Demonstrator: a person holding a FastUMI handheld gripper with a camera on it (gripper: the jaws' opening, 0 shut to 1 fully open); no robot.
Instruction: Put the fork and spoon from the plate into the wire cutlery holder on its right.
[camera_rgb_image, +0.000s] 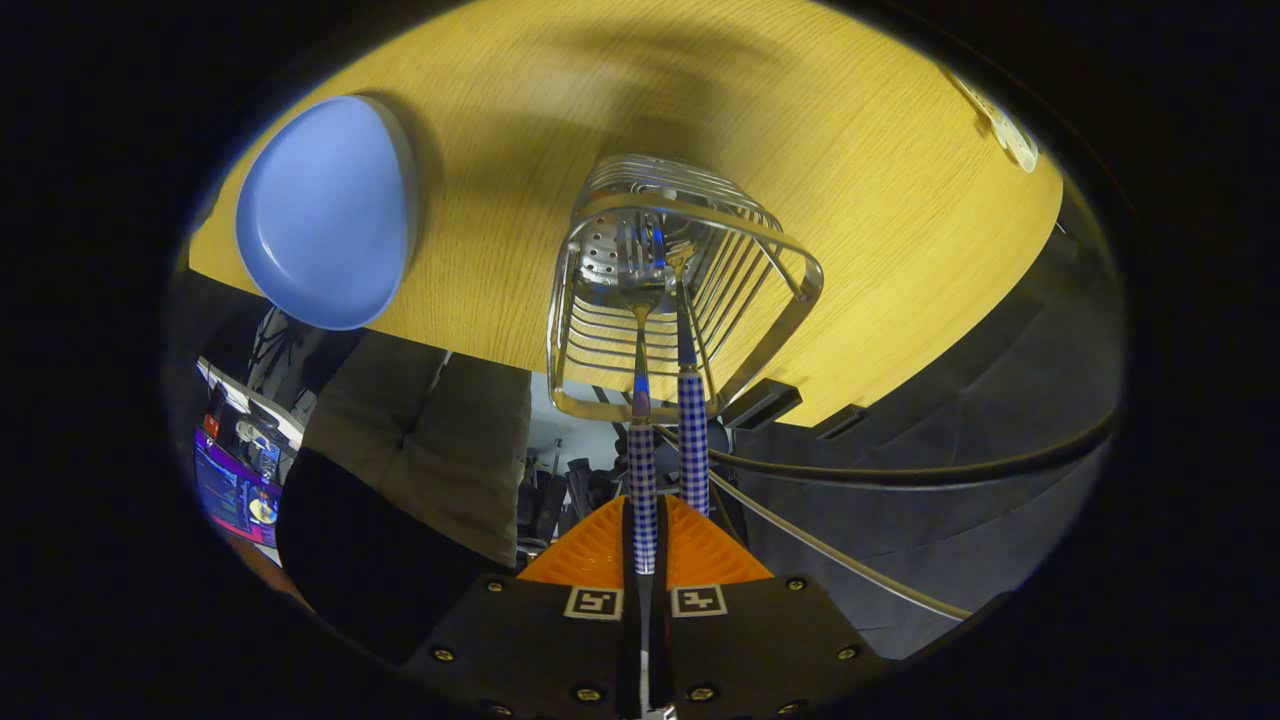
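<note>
**Claw clamped on one checked handle above the wire holder**

Your claw (645, 530) is nearly closed, its two orange fingers (590, 555) pressing from both sides on a blue-and-white checked handle (643, 500) that runs straight ahead between them. That utensil's metal end reaches down into the wire cutlery holder (670, 290), which stands on the yellow wooden worktop (850, 180) just ahead of the fingers. A second checked handle (692, 440) stands just beside the first, on its right, also with its head inside the holder; it leans against the holder's rim. You cannot tell from here which is the fork and which the spoon. The blue plate (325, 215) lies on the worktop to the holder's left, well apart from it.
</note>
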